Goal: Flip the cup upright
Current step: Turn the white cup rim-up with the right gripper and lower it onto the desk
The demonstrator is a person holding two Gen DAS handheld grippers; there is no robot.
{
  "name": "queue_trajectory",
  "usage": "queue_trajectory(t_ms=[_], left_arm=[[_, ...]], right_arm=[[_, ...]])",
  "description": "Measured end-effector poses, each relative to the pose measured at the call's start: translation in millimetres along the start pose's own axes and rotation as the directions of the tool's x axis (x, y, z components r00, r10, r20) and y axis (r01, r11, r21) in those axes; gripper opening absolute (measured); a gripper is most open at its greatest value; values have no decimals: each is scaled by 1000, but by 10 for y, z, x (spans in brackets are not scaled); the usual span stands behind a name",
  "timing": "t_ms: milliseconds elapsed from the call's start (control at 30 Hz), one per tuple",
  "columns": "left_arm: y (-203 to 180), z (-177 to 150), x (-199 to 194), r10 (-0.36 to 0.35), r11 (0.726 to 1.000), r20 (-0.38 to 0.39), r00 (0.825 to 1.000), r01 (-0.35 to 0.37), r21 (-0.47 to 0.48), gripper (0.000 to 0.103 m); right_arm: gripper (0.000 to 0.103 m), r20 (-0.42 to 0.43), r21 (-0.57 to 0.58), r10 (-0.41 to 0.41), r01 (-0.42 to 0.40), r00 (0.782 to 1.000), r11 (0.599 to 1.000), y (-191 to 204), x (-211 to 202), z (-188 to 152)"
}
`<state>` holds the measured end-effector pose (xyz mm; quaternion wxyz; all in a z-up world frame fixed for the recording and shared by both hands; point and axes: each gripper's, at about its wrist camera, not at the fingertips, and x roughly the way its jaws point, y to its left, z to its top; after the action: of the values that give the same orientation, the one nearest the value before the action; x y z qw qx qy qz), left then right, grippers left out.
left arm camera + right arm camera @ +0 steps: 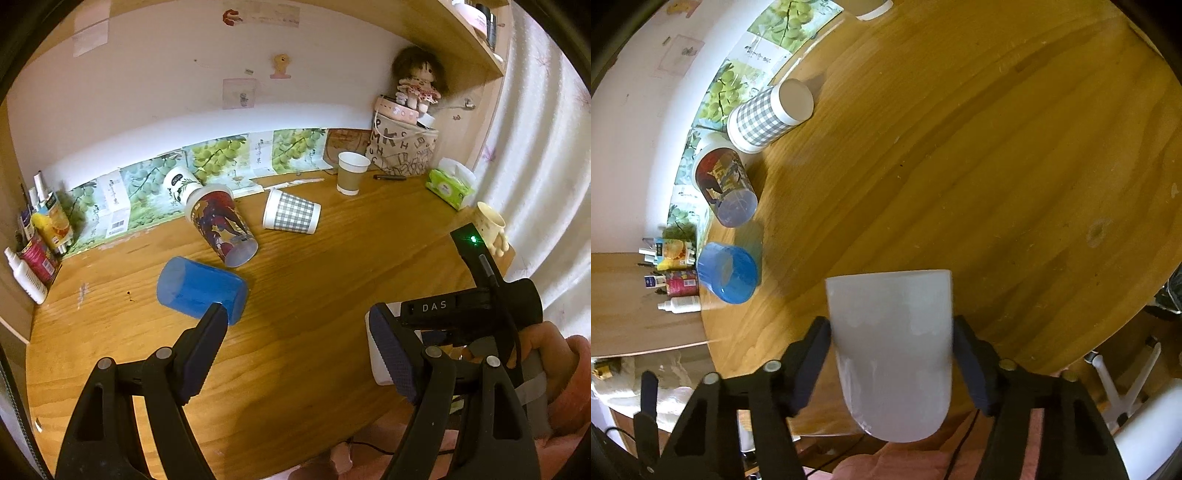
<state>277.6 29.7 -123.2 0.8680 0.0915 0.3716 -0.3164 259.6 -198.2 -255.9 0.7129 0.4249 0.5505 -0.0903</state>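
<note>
My right gripper [892, 343] is shut on a frosted white cup [892, 347], held above the near edge of the wooden table [979, 147]. In the left wrist view only an edge of this cup [376, 354] shows behind my right finger, with the right gripper's black body [469, 310] beside it. My left gripper [295, 325] is open and empty above the table. A blue cup [201, 290] lies on its side just beyond my left fingertip. It also shows in the right wrist view [729, 273].
A printed red cup [221, 229] and a checked cup [291, 216] lie on their sides. A brown paper cup [351, 171] stands upright at the back. A tissue pack [448, 186], a cream mug [489, 227], a doll [417, 83] and bottles [33, 243] line the edges.
</note>
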Motion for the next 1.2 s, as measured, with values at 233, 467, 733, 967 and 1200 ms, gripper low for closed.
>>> queue_trajectory(t_ms=[233, 467, 733, 967, 1200], left_arm=[[-45, 21, 27, -16, 999, -4, 1000, 17, 32, 82], [-51, 8, 62, -13, 999, -21, 1000, 14, 29, 82], [-32, -2, 35, -1, 1000, -14, 1000, 1, 11, 82], [-52, -13, 39, 8, 1000, -22, 1000, -8, 9, 82], [-73, -15, 38, 15, 1000, -26, 1000, -14, 13, 82]], right_arm=[[65, 34, -26, -1, 2, 999, 1000, 25, -33, -38], [65, 109, -86, -16, 25, 994, 996, 124, -146, -58], [65, 209, -161, -21, 56, 978, 985, 206, -282, -68], [65, 440, -401, -55, 251, 896, 881, 468, -400, -220], [65, 536, -537, 29, 314, 844, 783, 491, -283, -446]])
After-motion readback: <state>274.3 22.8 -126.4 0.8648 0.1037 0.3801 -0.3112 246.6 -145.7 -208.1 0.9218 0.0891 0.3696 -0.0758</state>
